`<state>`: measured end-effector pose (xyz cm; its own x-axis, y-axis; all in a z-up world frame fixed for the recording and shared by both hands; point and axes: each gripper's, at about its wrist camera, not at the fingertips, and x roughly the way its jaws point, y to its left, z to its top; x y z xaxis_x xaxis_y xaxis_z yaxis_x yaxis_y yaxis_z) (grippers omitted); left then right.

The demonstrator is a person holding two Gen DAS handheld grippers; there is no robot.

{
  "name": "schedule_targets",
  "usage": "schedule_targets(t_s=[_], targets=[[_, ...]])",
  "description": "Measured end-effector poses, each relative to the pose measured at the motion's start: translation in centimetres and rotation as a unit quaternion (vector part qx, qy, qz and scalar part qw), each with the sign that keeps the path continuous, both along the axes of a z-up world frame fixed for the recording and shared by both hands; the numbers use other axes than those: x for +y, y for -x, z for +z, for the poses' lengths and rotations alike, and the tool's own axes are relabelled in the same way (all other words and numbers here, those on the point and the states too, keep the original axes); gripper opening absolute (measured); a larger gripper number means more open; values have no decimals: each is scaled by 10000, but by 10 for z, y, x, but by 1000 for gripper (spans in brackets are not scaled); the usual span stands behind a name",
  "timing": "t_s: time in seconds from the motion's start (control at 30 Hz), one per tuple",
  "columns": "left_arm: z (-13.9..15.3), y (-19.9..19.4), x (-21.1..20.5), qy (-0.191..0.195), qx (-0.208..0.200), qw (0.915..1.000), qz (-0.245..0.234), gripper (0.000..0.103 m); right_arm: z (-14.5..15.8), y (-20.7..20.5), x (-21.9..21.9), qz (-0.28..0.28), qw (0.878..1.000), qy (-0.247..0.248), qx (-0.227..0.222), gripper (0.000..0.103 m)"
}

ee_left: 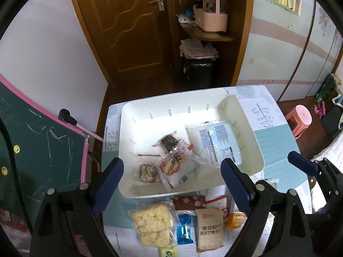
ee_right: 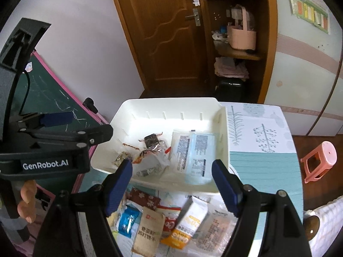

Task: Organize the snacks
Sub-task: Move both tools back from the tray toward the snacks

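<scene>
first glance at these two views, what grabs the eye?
The white tray in the middle of the table, already holding a few wrapped snacks and a large pale blue packet at its right side. Nearer the cameras, loose snacks lie on the table, including a tan cracker pack. Both grippers, left gripper and right gripper, are open and empty.

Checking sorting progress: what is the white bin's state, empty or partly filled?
Partly filled. The white bin holds a large flat packet and several small wrapped snacks; its far half is bare.

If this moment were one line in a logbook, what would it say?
stage: mid-sort | left gripper: open, empty | right gripper: open, empty | white tray: several snacks inside | brown cracker packet: on table, outside tray
</scene>
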<state>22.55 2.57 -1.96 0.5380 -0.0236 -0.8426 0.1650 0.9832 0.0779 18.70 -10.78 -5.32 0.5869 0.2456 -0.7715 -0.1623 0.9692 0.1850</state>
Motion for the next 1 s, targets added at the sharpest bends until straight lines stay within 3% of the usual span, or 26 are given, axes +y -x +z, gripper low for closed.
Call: schedule_targets(t_s=[0.63,1.0], targets=[[25,98,-24,311,-308,9988,221,91,27,88,-62,-260,9993,149,-227,77],[12,139,-34,319,-309,9988,210,91,28,123,-99,-506,9981,232,-276,77]])
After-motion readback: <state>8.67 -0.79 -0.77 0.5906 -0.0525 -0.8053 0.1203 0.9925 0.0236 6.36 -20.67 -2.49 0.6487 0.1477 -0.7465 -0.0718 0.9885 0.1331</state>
